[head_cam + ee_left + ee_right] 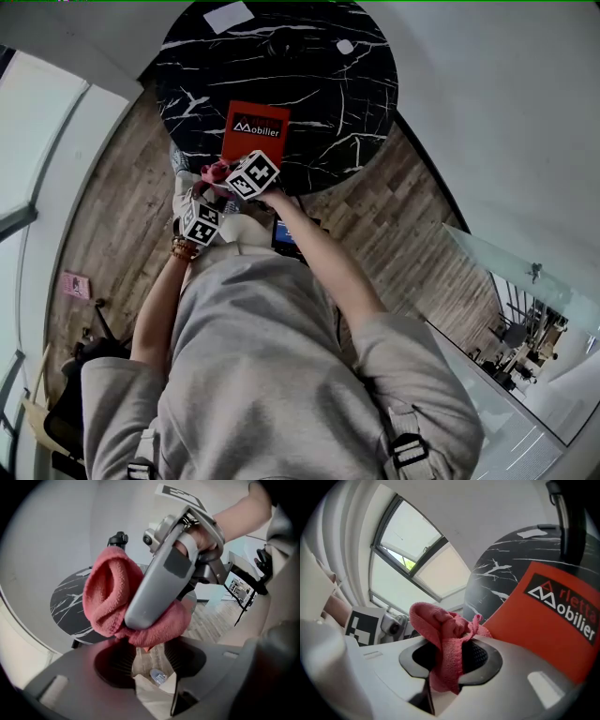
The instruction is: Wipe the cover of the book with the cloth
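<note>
Head view: a round black marble table [356, 112] fills the upper part. The book [255, 131], orange-red with white lettering, lies flat on the table near the edge closest to the person. Just off that same edge, the left gripper [208, 189] and the right gripper [227, 173] meet, with the pink cloth [217, 171] bunched between them, beside the table's rim and short of the book. A white sheet [228, 16] lies at the table's far side.

Left gripper view: the left gripper [150, 656] has its jaws spread wide, and nothing is pinched between the pads; wooden floor and a shoe [158, 677] show through the gap. The cloth [110, 597] hangs just beyond the jaw tips, in front of the table [70, 606]. The right gripper [140, 618] reaches down into the cloth, a hand [199, 538] on its grip.

Right gripper view: the right gripper [450, 660] is clamped on the cloth [440, 625], which stands up in a crumpled wad above the pads and trails below them. The book [543, 620] lies close ahead on the table [497, 578]. The left gripper's marker cube [361, 625] shows beside the cloth, away from the table.
</note>
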A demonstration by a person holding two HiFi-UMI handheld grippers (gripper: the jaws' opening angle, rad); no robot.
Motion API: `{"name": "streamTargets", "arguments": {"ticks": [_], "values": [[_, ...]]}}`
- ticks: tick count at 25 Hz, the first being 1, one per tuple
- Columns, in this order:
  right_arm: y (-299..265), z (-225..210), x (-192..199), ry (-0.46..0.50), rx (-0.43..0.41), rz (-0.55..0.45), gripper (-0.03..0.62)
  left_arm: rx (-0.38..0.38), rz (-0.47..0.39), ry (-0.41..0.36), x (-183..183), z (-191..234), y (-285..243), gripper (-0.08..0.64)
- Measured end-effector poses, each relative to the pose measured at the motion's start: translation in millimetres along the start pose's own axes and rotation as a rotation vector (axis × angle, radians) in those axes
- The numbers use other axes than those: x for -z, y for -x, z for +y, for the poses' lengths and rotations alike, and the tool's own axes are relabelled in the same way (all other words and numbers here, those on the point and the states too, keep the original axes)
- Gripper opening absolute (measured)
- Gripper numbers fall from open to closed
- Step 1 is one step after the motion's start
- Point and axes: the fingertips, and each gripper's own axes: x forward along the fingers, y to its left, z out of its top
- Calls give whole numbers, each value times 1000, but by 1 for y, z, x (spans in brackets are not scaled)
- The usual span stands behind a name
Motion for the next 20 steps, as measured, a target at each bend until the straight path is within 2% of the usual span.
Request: {"name": "streamTargets", "arguments": {"ticks": [2,5,7,9,11,14,20], "values": [[4,13,-8,-2,-87,-34,143,-5,-4,-5,-1,2,2,186],[30,28,-33,1,-210,-176,144,-12,-11,-14,0,4,7,186],[55,24,-49,6,-217,-277,144,-12,-14,-19,-1,4,9,186],[80,6,-57,21,-137,-359,146,-12,-20,-31,-2,2,10,186],[101,-17,-53,47,-6,-402,144,-9,-22,-45,-4,0,10,186],[120,-49,-28,68,186,-391,144,-5,-19,-61,-4,-4,10,186],[130,-89,29,1,381,-328,144,-5,-20,-91,-3,-9,8,186]]}}
